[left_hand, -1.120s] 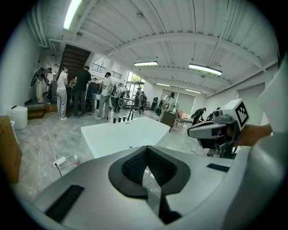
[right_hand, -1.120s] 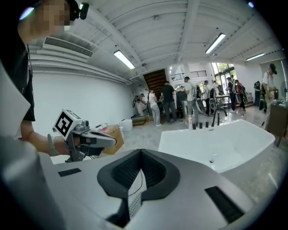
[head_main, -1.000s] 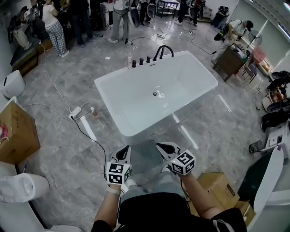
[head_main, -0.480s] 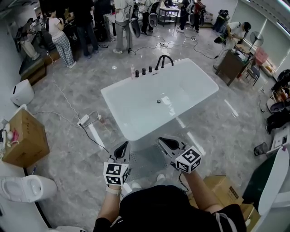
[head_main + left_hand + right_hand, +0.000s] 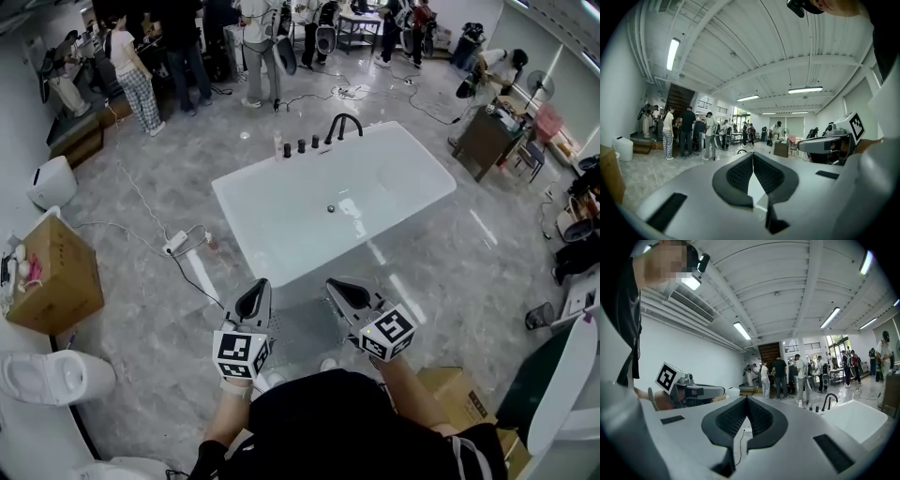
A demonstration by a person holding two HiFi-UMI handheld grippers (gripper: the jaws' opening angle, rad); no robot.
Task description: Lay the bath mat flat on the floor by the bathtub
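Two grippers, side by side. The left gripper [image 5: 753,155] has its jaws pressed together with nothing between them, and the right gripper [image 5: 746,399] is closed and empty in the same way. Below and between them, one grey bath mat [image 5: 304,330] lies flat on the marble floor [image 5: 141,309]. It sits just beside the near side of the one white bathtub [image 5: 328,216].
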